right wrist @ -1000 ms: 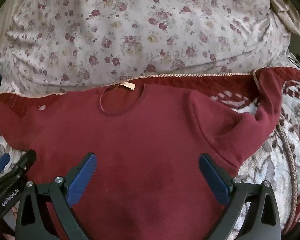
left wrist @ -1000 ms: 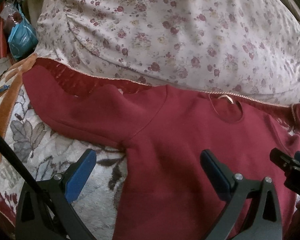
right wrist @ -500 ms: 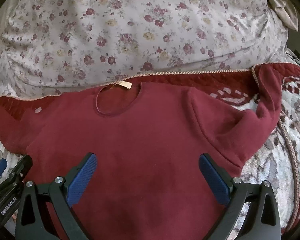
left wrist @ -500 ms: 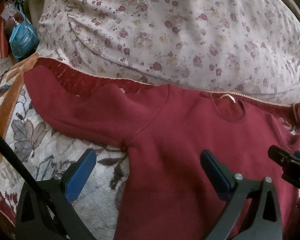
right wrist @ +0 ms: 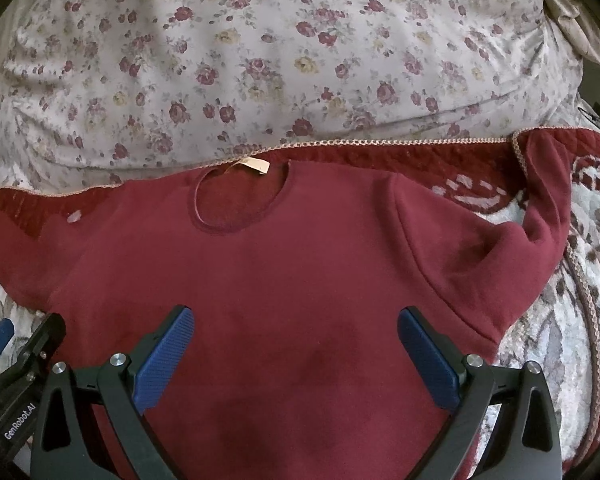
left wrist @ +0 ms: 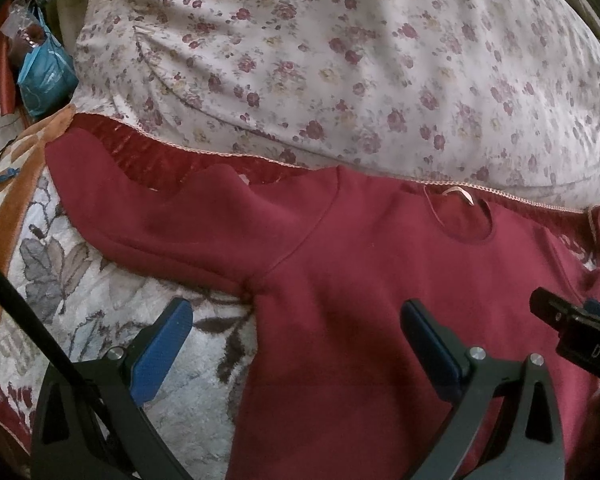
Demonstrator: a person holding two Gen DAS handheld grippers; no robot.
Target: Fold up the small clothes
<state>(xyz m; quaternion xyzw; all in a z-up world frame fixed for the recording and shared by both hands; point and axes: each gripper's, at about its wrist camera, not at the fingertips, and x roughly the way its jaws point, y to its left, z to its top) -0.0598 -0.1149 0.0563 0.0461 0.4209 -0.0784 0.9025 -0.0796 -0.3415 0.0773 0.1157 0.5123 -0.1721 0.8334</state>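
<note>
A dark red long-sleeved sweater lies flat, front up, on a patterned blanket, its neckline toward the floral pillow. In the left wrist view the sweater shows its left sleeve stretched out to the left. My left gripper is open and empty, hovering over the sweater's left armpit edge. My right gripper is open and empty over the sweater's chest. The right sleeve bends upward at the right. Each gripper shows at the edge of the other's view.
A large floral pillow fills the back. A red quilted blanket edge with braided trim runs under the collar. The grey-white leaf-patterned blanket lies around the sweater. A blue bag sits at the far left.
Both views have shifted slightly: the sweater sits a little lower and to the right in the left wrist view. Both grippers stay open and empty.
</note>
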